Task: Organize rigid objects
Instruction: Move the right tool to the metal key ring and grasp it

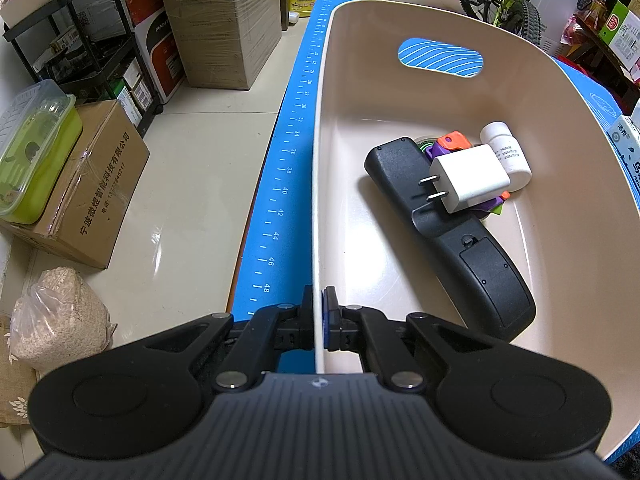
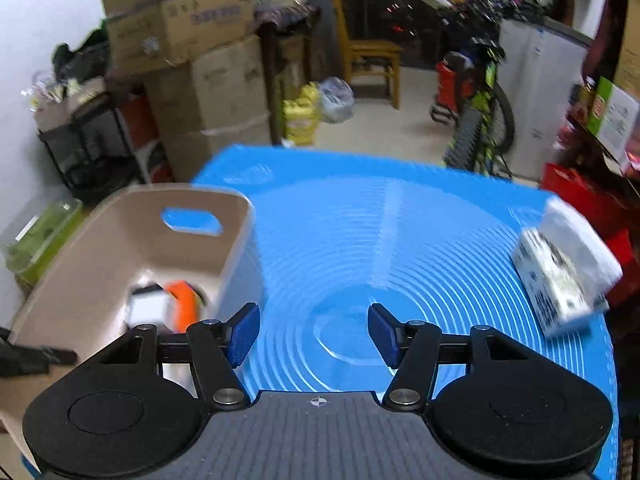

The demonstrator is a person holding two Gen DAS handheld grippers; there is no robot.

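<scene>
Left tool [image 1: 319, 312] is clamped on the rim of the beige bin [image 1: 400, 24]. Inside the bin sit a black remote [image 1: 472, 248], a white charger [image 1: 470, 178] lying on it, and a white bottle [image 1: 506, 154] just beside that. Right tool [image 2: 314, 334] hangs released, nothing in it, over the blue mat [image 2: 360, 220] beside the bin.

One beige bin [image 1: 400, 20] is sitting on one blue mat [image 2: 400, 240]; inside it are lying one black remote [image 1: 440, 240], one white charger [image 1: 472, 178], one white bottle [image 1: 506, 152], and one orange-and-purple toy [image 1: 452, 142]; one tissue pack [image 2: 560, 276] is resting far right.
</scene>
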